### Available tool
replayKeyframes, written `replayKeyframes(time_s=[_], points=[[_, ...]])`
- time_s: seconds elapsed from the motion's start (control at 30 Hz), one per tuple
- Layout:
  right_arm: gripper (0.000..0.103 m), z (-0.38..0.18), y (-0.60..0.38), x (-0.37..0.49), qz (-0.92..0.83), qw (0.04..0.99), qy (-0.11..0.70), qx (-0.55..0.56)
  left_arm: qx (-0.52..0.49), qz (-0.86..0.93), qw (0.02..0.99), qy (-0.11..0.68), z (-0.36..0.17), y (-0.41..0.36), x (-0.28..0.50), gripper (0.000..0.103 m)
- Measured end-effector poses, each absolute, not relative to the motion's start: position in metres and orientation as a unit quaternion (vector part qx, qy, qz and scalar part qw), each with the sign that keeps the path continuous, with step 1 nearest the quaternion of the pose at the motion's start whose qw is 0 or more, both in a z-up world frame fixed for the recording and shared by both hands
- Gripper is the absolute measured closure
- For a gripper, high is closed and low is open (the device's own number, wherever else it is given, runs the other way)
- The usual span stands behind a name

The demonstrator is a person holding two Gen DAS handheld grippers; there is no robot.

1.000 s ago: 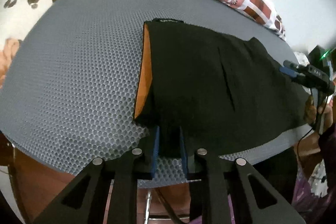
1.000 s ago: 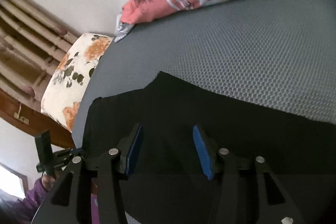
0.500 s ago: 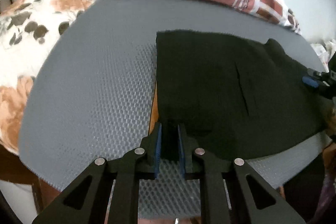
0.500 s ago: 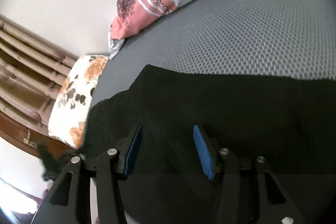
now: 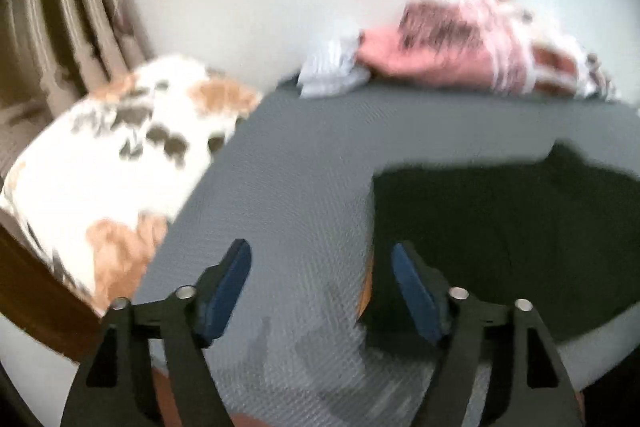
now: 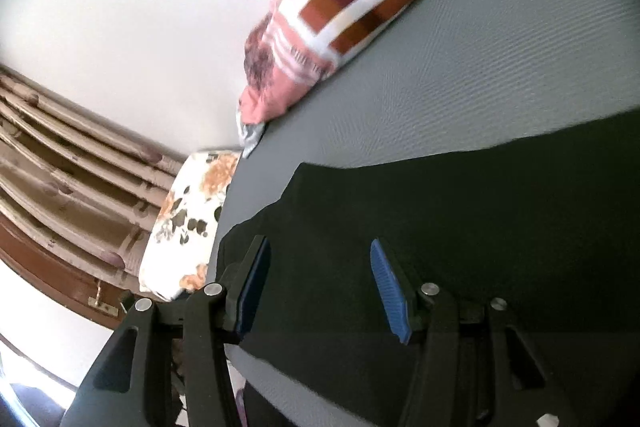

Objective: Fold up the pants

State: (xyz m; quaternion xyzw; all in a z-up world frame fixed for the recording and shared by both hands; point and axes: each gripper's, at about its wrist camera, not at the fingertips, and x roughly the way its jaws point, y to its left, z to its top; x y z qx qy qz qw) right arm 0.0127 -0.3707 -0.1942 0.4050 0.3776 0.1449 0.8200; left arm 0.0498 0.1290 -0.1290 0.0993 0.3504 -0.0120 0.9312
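Observation:
The black pants (image 5: 500,239) lie folded flat on the grey honeycomb mat (image 5: 304,163), with an orange lining strip (image 5: 366,291) showing at their left edge. My left gripper (image 5: 322,291) is open and empty, its right finger over the pants' left edge and its left finger over bare mat. The view is blurred. In the right wrist view the pants (image 6: 460,227) spread across the mat (image 6: 500,67). My right gripper (image 6: 320,279) is open and empty just above the black cloth.
A pink, white and brown checked cloth (image 5: 472,55) and a striped white cloth (image 5: 332,67) lie along the far edge by the wall. A floral cushion (image 5: 116,163) sits left of the mat. A wooden slatted frame (image 6: 68,179) stands further left.
My left gripper has opened and let go of the pants' near edge, then lifted and tilted up toward the wall. The right gripper stays open and has shifted slightly over the pants.

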Motion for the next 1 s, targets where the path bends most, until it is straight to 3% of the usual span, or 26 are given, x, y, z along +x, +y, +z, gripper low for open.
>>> replayKeyframes(time_s=[0.23, 0.33, 0.47, 0.73, 1.0], points=[[0.051, -0.187, -0.49, -0.12, -0.044, 0.835, 0.315, 0.449, 0.18, -0.079, 0.894, 0.402, -0.168, 0.063, 0.086, 0.026], [0.051, -0.188, -0.556, -0.192, -0.16, 0.827, 0.281, 0.46, 0.171, -0.073, 0.869, 0.459, -0.199, 0.061, 0.107, 0.027], [0.051, -0.196, -0.622, -0.261, -0.222, 0.798, 0.227, 0.512, 0.121, -0.07, 0.872, 0.469, -0.203, 0.072, 0.113, 0.024], [0.046, -0.218, -0.65, -0.262, -0.161, 0.78, 0.184, 0.577, 0.171, -0.041, 0.876, 0.449, -0.205, 0.062, 0.107, 0.011], [0.042, -0.22, -0.644, -0.258, -0.188, 0.773, 0.2, 0.572, 0.154, -0.035, 0.876, 0.455, -0.205, 0.068, 0.11, 0.007]])
